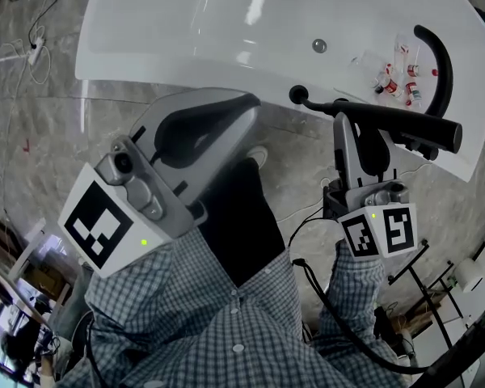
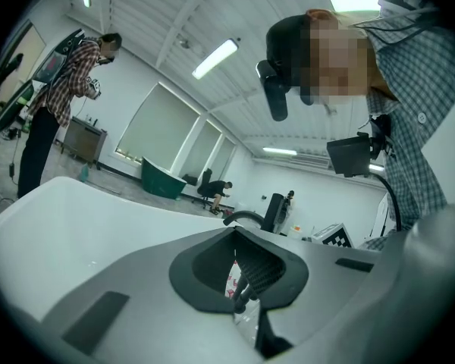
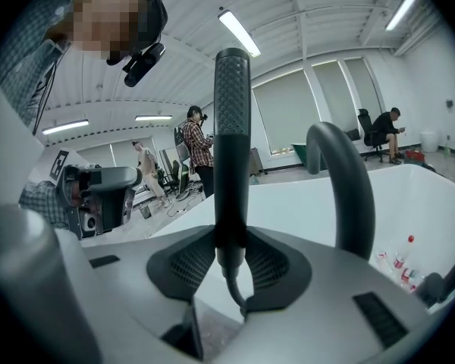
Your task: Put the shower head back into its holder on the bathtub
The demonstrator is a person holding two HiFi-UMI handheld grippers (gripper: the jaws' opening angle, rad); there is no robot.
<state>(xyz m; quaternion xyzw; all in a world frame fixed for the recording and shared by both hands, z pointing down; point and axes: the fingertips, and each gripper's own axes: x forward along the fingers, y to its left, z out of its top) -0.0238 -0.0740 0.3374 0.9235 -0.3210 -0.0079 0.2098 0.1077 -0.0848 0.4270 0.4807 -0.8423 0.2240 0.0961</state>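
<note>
Gripping the black shower head [image 1: 420,124] around its handle, my right tongs [image 1: 360,132] sit in the right-centre of the head view, just below the rim of the white bathtub [image 1: 186,31] that fills the top of the frame. The shower head lies almost level across the jaws, its thick end toward the right edge and its thin end reaching left to a round black fitting [image 1: 297,95] on the tub rim. In the right gripper view the shower head [image 3: 232,127] stands straight up the middle of the frame, with both dark pads of the right tongs [image 3: 231,258] pressed against its lower part, and a thin hose [image 3: 235,294] curls out beneath it. Just right of it there, the curved black faucet spout [image 3: 345,180] rises from the tub, and small bottles [image 3: 398,264] lie at lower right. My left tongs [image 1: 214,115] hang at left-centre of the head view, over the grey marbled floor [image 1: 32,136] near the tub's edge. In the left gripper view the left tongs [image 2: 239,268] are only slightly parted and hold nothing; the gap shows only background. My checked shirt sleeves [image 1: 226,330] fill the bottom of the head view.
</note>
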